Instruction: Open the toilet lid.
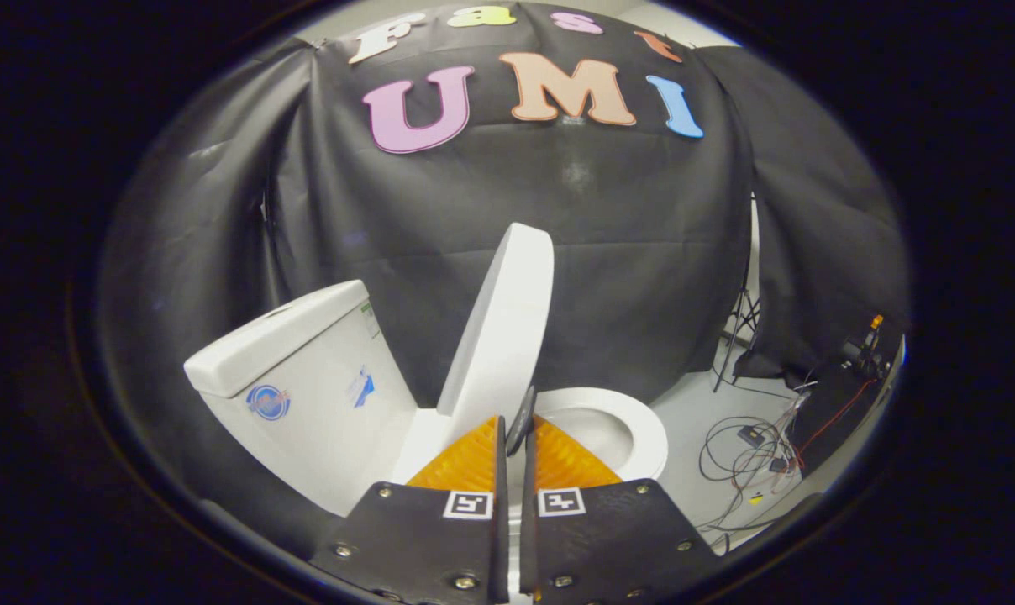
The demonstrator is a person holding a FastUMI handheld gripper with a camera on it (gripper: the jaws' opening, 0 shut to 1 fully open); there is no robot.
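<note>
the gripper is clenched on the lower edge of the white oval plastic toilet lid, which rises just ahead; push it gently toward the white ceramic tank, then release.

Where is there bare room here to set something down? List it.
Free: the flat top of the tank, and the pale floor between the bowl's seat and the cables. Crowded: the floor under the cables and gear beside the wall cloth, and at the raised lid, whose edge sits between the nearly closed tongs.
</note>
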